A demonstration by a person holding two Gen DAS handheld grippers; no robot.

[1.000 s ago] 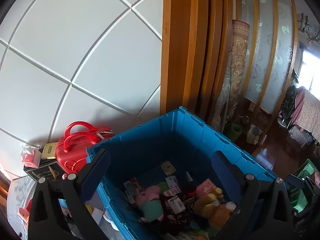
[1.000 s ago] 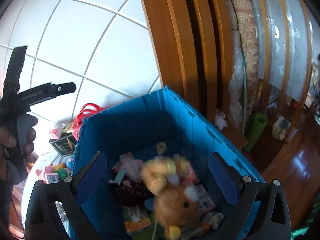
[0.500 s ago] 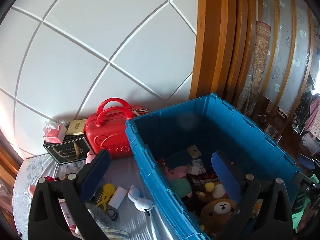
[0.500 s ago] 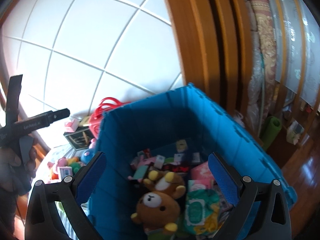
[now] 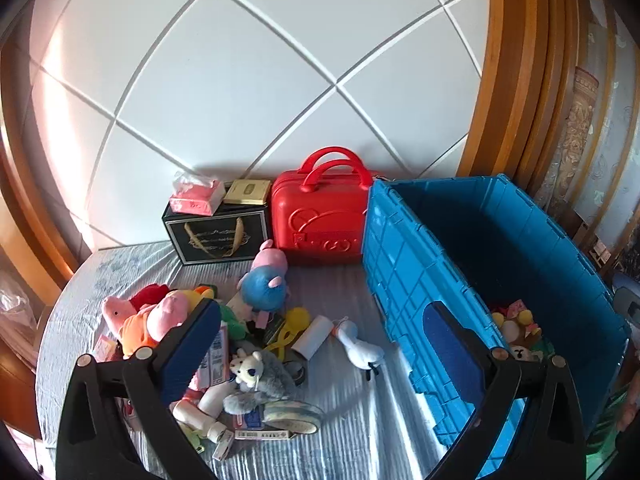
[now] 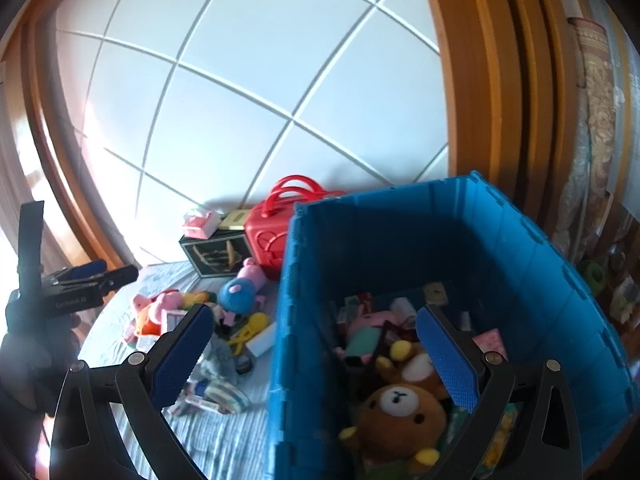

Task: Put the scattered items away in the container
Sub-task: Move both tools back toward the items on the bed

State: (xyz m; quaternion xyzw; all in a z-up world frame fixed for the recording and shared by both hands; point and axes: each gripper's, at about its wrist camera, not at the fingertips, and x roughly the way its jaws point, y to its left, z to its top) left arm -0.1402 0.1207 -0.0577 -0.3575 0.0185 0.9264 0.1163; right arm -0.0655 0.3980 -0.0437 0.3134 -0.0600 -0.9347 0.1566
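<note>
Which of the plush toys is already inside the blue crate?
The brown bear plush, lying face-up in the blue crate. The grey husky and blue-bodied pig lie outside on the table.

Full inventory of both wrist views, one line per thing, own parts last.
crate: 1, blue, right of the table, open.
bear plush: 1, brown, inside the crate on other small items.
red case: 1, red, against the wall beside the crate.
black box: 1, black with gold, left of the red case.
pink pack: 1, pink, on the black box.
gold tin: 1, gold, on the black box.
blue plush: 1, blue and pink, in the pile.
grey plush: 1, grey, front of the pile.
white bird toy: 1, white, near the crate.
tablecloth: 1, pale grey.
left tongs: 1, black with blue pads, open, empty.
right tongs: 1, same, open, empty.
</note>
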